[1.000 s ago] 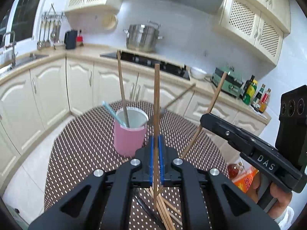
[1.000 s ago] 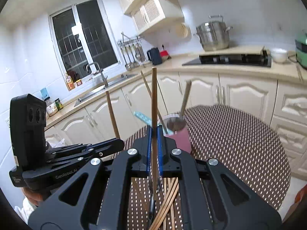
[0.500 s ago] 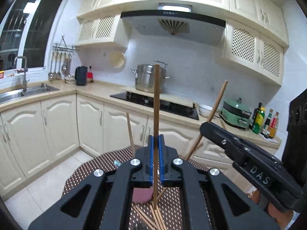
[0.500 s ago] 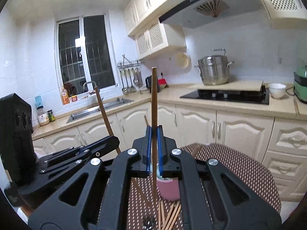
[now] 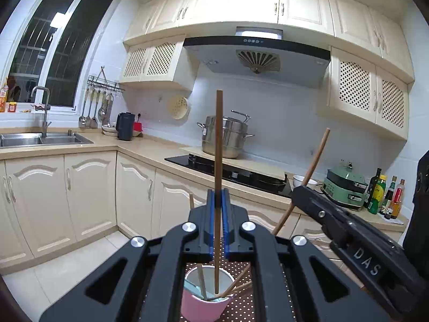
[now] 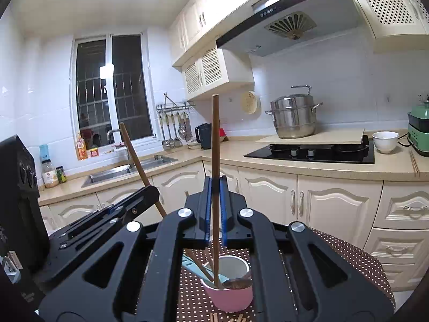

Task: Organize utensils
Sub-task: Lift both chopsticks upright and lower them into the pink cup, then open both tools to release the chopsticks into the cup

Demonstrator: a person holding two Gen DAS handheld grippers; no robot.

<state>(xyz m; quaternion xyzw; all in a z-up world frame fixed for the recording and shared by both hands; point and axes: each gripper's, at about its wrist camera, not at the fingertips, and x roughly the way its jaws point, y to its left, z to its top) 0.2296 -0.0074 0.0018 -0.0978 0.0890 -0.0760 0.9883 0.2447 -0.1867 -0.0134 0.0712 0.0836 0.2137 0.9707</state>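
Note:
A pink cup (image 5: pixel 199 310) (image 6: pixel 230 299) stands on the brown dotted table (image 6: pixel 335 257), low in both views. It holds a teal utensil (image 6: pixel 193 267), a metal spoon (image 6: pixel 237 283) and a chopstick. My left gripper (image 5: pixel 218 196) is shut on an upright brown chopstick (image 5: pixel 218 147) whose lower end dips into the cup's mouth. My right gripper (image 6: pixel 215 185) is shut on a second chopstick (image 6: pixel 215 139), also reaching into the cup. The two grippers stand side by side: the right gripper (image 5: pixel 348 230) slants in from the right, the left gripper (image 6: pixel 115 214) from the left.
Loose chopsticks (image 6: pixel 214 317) lie on the table in front of the cup. Beyond the table run cream cabinets (image 5: pixel 88 196), a sink (image 5: pixel 40 139), a black hob (image 6: pixel 311 153) with a steel pot (image 6: pixel 293 118), a white bowl (image 6: pixel 384 141) and bottles (image 5: pixel 386 196).
Both grippers rose and tipped up toward level, each keeping its chopstick. The cup slid from mid-view to the bottom, and the chopsticks' lower ends left the pile for the cup's mouth.

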